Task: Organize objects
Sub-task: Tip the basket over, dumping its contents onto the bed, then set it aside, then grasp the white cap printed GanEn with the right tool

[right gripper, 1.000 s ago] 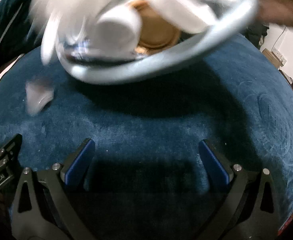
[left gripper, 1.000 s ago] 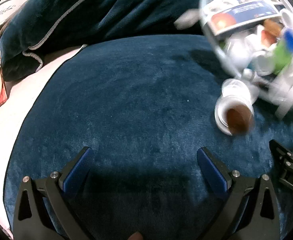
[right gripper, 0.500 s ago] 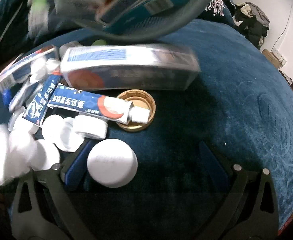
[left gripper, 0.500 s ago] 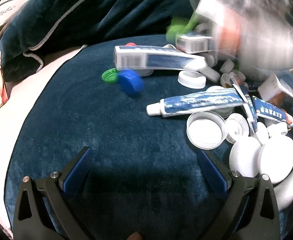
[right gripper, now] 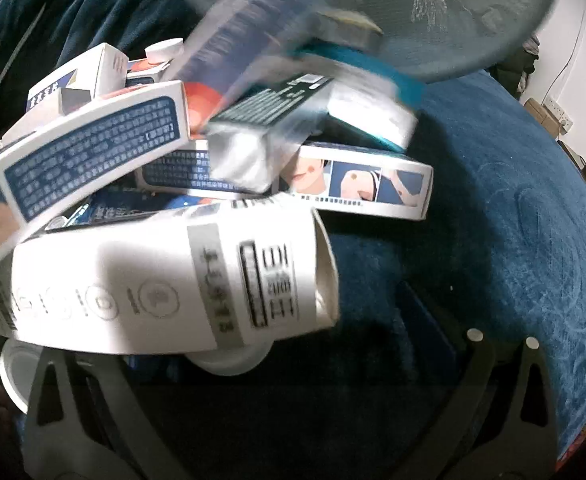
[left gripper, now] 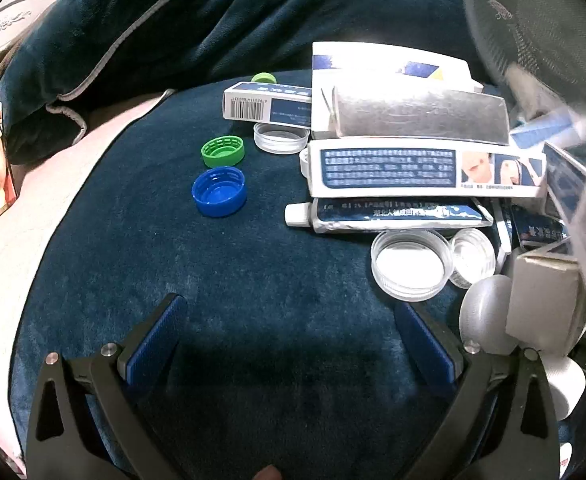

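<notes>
A heap of medicine boxes [left gripper: 421, 172], ointment tubes [left gripper: 389, 218] and bottle caps lies on a dark blue plush cushion [left gripper: 213, 280]. A blue cap [left gripper: 219, 192] and a green cap [left gripper: 223, 151] lie apart at the left. Clear lids [left gripper: 411, 264] lie at the front of the heap. My left gripper [left gripper: 293, 344] is open and empty, just short of the heap. In the right wrist view boxes [right gripper: 357, 184] are still tumbling, and a white box [right gripper: 165, 280] lies over the left finger of my open right gripper [right gripper: 293, 344].
A tilted grey bowl hangs over the heap, upper right in the left wrist view [left gripper: 541, 28] and at the top of the right wrist view [right gripper: 413, 12]. A rumpled dark blue blanket [left gripper: 173, 32] lies behind. A pink sheet [left gripper: 9, 240] borders the cushion at left.
The bowl has been tipped out: first caps and tubes, then many boxes fell onto the cushion and piled up. Both grippers have stayed in place, open.
</notes>
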### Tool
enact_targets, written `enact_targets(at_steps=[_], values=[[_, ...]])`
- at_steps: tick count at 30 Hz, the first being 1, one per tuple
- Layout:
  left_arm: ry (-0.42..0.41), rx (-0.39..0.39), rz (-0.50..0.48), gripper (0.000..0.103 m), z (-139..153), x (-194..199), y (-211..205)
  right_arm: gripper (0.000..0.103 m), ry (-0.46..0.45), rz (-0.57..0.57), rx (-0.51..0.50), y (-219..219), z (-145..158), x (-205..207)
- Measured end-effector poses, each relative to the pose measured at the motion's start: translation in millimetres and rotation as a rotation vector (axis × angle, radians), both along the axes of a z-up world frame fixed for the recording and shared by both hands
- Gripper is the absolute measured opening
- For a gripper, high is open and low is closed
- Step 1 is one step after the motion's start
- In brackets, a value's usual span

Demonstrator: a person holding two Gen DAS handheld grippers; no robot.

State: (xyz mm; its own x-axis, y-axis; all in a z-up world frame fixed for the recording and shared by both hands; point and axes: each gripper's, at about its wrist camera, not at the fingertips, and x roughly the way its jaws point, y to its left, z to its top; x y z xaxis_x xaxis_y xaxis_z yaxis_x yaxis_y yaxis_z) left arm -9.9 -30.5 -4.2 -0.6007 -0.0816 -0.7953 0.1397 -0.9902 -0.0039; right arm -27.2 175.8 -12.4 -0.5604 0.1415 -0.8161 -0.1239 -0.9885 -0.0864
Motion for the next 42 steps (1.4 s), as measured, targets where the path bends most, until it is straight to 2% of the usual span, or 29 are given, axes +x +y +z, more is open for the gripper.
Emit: enact_targets(at_steps=[42], values=[[-0.010,-0.037,0.029,0.103,4.0,4.1,6.1,0.103,-0.007,0.002,0.019,2.9,4.0,1.3]])
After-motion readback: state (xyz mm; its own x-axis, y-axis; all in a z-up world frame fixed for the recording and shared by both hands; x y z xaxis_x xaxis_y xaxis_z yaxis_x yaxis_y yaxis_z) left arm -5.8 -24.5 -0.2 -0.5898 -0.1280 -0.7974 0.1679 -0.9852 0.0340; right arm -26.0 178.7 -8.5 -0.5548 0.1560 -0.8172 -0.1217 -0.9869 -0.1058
